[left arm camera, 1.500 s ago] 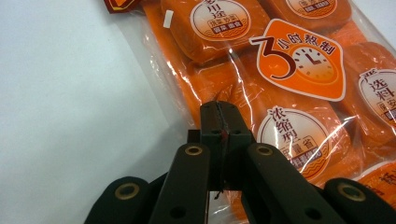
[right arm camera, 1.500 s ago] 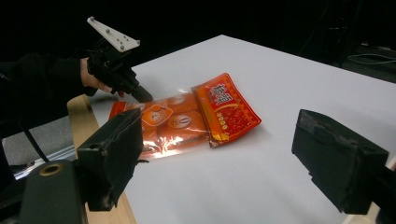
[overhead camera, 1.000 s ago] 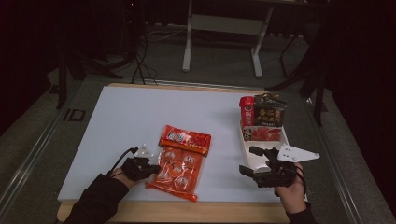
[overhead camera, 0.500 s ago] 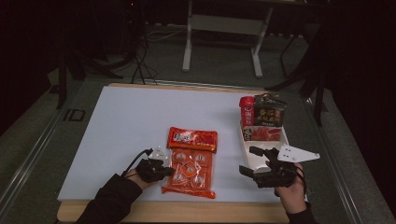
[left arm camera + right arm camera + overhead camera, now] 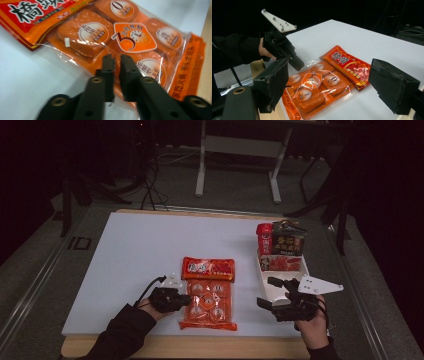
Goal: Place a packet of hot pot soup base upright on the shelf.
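Orange snack bag (image 5: 207, 292), white tabletop (image 5: 130, 255), seemingly dark room

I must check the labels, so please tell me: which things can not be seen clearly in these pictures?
- Orange packet: left gripper view, its own claw covers the near part; the top edge cuts the red header.
- Tray: high view, right claw overlaps it; contents too small.
- Red cup and dark packet: print too small.
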Available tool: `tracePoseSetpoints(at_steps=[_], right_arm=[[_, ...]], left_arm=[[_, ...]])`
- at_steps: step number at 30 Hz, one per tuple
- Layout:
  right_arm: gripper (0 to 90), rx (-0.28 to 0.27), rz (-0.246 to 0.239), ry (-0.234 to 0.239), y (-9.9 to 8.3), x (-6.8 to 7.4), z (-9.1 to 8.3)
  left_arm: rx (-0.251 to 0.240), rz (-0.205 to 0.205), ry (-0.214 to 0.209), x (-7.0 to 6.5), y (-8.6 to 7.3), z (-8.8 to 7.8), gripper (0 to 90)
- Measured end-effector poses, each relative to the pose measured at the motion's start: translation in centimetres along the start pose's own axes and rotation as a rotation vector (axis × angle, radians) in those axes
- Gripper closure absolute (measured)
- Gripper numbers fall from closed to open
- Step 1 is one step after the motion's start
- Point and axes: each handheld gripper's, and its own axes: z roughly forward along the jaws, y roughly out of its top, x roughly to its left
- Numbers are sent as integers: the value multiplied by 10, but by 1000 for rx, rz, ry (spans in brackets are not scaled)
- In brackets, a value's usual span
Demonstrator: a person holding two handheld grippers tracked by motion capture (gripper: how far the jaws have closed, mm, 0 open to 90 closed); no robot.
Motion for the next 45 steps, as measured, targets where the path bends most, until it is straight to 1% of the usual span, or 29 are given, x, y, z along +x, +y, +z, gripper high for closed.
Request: tracePoseSetpoints(at_steps=[1,2,4,6,7,8,9,10,11,12,13,14,16,17,18,20,21,26,30,31,32,33,35,36,37,39,41,43,45], right_arm=[[163,-1,-1,-1,0,0,0],[163,-2,1,-1,0,0,-1],[163,-2,0,-2,0,0,-1],[163,-2,0,0,0,0,-1],[163,0,-1,-1,0,1,-1],[163,0,-3,-1,0,1,-1],[163,0,-3,0,0,1,-1],[163,0,-3,0,0,1,-1],[163,0,-3,-1,0,1,0],[163,-1,-2,-1,0,0,0],[163,-2,-2,0,0,0,0],[164,-2,-2,0,0,0,0],[176,-3,-6,0,0,0,-1],[176,-6,-4,1,0,0,-1],[176,-11,-2,3,0,0,-1],[171,-20,-6,-4,0,0,-2],[172,-22,-8,-9,0,0,-2],[162,-28,-22,-17,0,1,-2],[142,-21,-35,-22,0,3,-1],[140,-17,-44,-34,0,3,-1],[138,-21,-56,-43,0,4,0],[138,-24,-62,-50,0,4,0],[132,-21,-66,-56,0,5,0],[132,-19,-73,-71,0,6,0],[133,-12,-77,-80,0,6,0],[132,-4,-66,-80,0,7,0],[118,-5,-50,-75,-1,7,1],[105,6,-61,-97,-1,8,2],[105,18,-65,-92,-1,9,4]], left_arm=[[-16,1,12,1,1,-3,776],[-39,-3,8,2,3,-6,750],[-75,8,48,3,5,-11,666],[-86,1,45,5,6,-13,616],[-99,-17,64,6,8,-16,614],[-80,-10,79,6,9,-16,596],[-52,-18,96,6,11,-16,528],[-52,-18,96,6,11,-16,458],[-37,-30,109,9,12,-16,451],[-38,-39,102,10,12,-16,439],[-39,-61,76,15,12,-16,399],[-41,-71,71,17,12,-16,372],[-52,-72,72,19,12,-17,359],[-55,-87,70,24,12,-17,344],[-60,-87,77,26,13,-18,342],[-56,-90,84,28,14,-18,340],[-58,-108,87,33,15,-18,329],[-37,-123,109,44,19,-14,327],[-39,-142,115,52,20,-10,326],[-33,-143,109,55,21,-9,326],[-31,-146,122,56,22,-7,326],[-28,-149,122,59,23,-6,326],[-28,-153,140,63,25,-4,326],[-33,-163,127,66,25,-2,326],[-31,-168,131,67,26,-1,326],[-28,-172,128,71,28,1,326],[-30,-189,125,74,29,5,320],[-22,-195,128,77,31,8,319],[-20,-210,120,80,32,12,318]])
